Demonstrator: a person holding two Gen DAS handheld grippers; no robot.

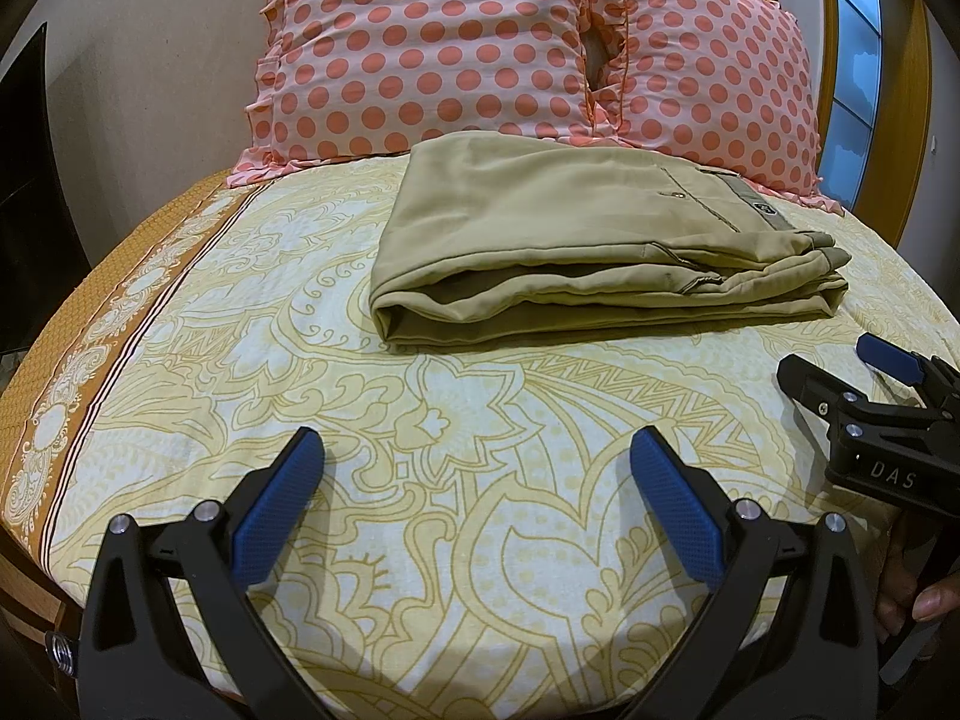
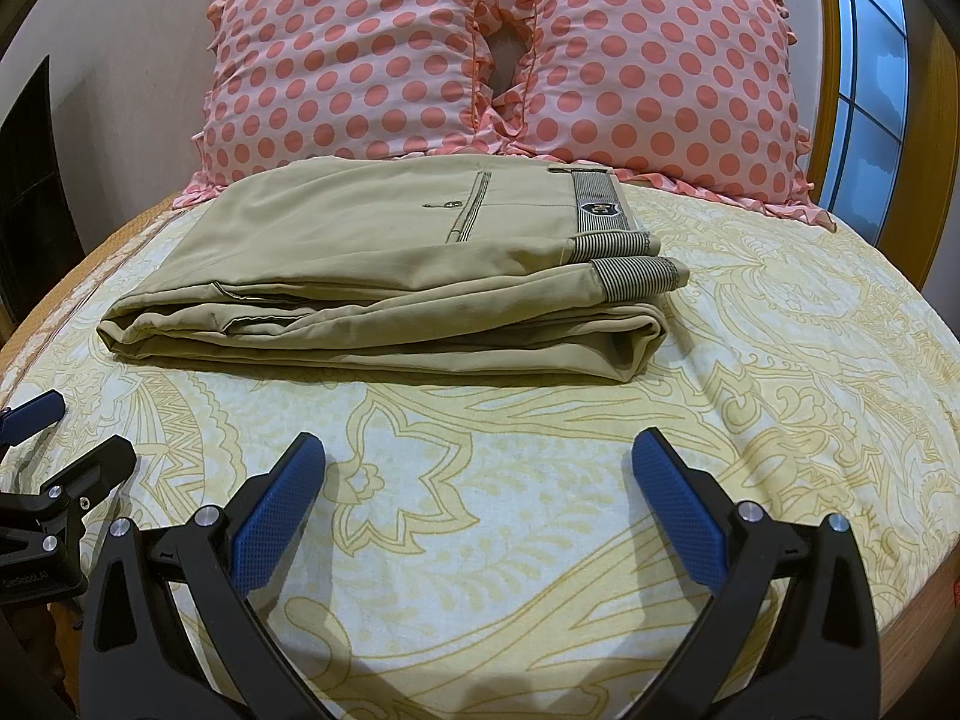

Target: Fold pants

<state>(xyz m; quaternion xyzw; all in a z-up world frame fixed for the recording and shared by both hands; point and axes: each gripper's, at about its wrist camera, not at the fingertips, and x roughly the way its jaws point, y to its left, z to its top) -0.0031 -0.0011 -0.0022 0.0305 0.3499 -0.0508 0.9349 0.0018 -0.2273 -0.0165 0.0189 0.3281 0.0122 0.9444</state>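
Khaki pants [image 1: 576,240] lie folded into a flat stack on the bed, ahead of both grippers; they also show in the right wrist view [image 2: 390,282], with a striped waistband at the right end. My left gripper [image 1: 477,450] is open and empty, hovering over the sheet short of the pants. My right gripper [image 2: 478,450] is open and empty too, also short of the pants. The right gripper shows at the right edge of the left wrist view [image 1: 840,369], and the left gripper shows at the left edge of the right wrist view [image 2: 78,432].
The bed has a yellow floral sheet [image 1: 480,420] with a brown border at the left. Two pink polka-dot pillows [image 2: 360,60] [image 2: 660,72] lean on the wall behind the pants. A wooden window frame [image 2: 831,90] stands at the right.
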